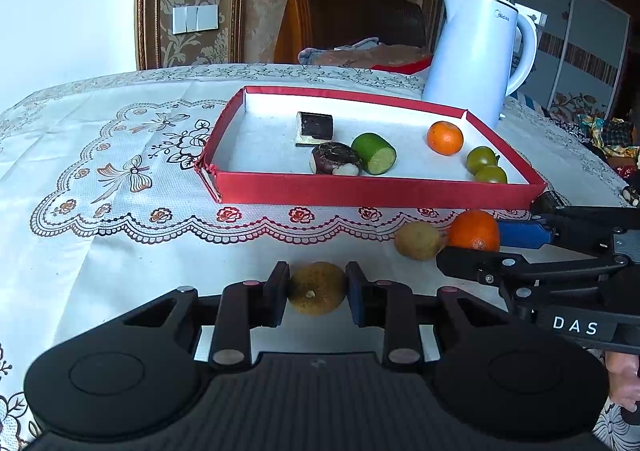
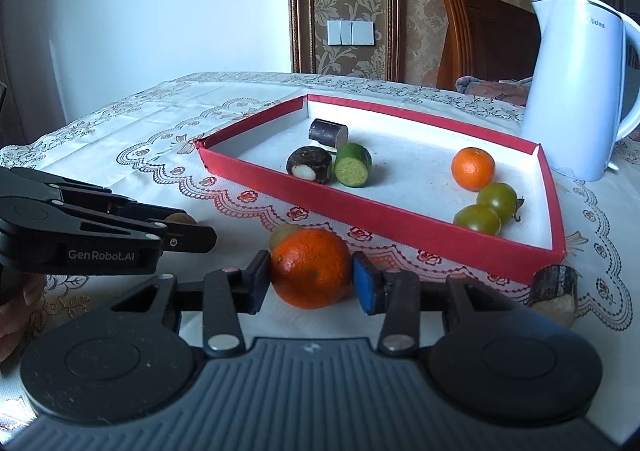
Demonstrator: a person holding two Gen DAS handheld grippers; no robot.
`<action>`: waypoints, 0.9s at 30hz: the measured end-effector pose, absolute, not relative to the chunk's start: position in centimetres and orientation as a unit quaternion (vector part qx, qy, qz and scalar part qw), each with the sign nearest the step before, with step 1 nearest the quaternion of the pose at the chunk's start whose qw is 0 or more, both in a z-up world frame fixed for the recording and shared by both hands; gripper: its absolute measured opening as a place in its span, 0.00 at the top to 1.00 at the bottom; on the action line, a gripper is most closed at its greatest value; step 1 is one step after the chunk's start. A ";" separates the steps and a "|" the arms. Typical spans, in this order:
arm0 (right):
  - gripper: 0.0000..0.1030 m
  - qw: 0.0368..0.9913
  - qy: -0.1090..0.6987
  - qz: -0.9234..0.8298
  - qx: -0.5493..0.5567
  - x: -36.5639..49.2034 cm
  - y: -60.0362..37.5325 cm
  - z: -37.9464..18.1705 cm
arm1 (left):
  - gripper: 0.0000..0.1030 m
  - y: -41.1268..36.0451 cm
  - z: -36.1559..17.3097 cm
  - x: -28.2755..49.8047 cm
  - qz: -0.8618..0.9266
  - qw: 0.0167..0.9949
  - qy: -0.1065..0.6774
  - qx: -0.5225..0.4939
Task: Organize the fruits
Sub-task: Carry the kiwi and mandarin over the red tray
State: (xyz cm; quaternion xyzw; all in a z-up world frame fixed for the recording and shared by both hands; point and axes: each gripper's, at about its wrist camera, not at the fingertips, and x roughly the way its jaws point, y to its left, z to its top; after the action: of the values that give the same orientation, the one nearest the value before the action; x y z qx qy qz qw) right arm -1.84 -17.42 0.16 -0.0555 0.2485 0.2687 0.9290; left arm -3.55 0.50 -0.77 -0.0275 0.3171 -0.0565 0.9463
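A red tray (image 1: 376,193) (image 2: 360,211) on the table holds a small orange (image 1: 445,137) (image 2: 473,168), two green tomatoes (image 1: 482,159) (image 2: 497,199), a green cucumber piece (image 1: 374,153) (image 2: 353,165) and two dark pieces (image 1: 315,126) (image 2: 327,133). My left gripper (image 1: 317,293) is shut on a brown round fruit (image 1: 317,288) on the cloth. My right gripper (image 2: 310,277), also in the left wrist view (image 1: 480,245), is shut on a large orange (image 2: 310,269) (image 1: 474,230). A second brown fruit (image 1: 419,240) (image 2: 282,235) lies beside the orange.
A white kettle (image 1: 476,55) (image 2: 576,91) stands behind the tray's right end. A dark cut piece (image 2: 554,293) lies on the cloth right of my right gripper. A wooden chair (image 1: 344,11) stands behind the table. The cloth left of the tray is bare lace.
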 end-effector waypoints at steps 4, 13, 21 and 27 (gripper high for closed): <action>0.60 0.934 0.240 0.262 -0.044 -2.0 -17.9 0.3 | 0.71 0.2 -0.8 -3.6 -0.057 0.947 0.316 -0.021; 0.60 0.951 0.208 0.227 -0.018 -2.2 -19.2 0.9 | 0.71 -0.5 -0.2 -4.2 -0.060 0.955 0.291 -0.006; 0.60 0.971 0.188 0.144 0.039 -0.3 -22.1 2.1 | 0.71 -1.1 1.9 -3.6 -0.057 0.968 0.246 -0.002; 0.60 0.972 0.195 0.124 0.032 1.9 -22.0 2.5 | 0.71 -1.3 2.6 -0.3 -0.042 0.968 0.247 -0.006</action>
State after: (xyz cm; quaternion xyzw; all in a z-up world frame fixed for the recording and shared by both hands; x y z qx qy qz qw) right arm 1.94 -21.99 2.51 0.0320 0.1954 0.1244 0.9723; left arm -0.35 -1.31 2.56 -0.0062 0.2471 -0.0419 0.9681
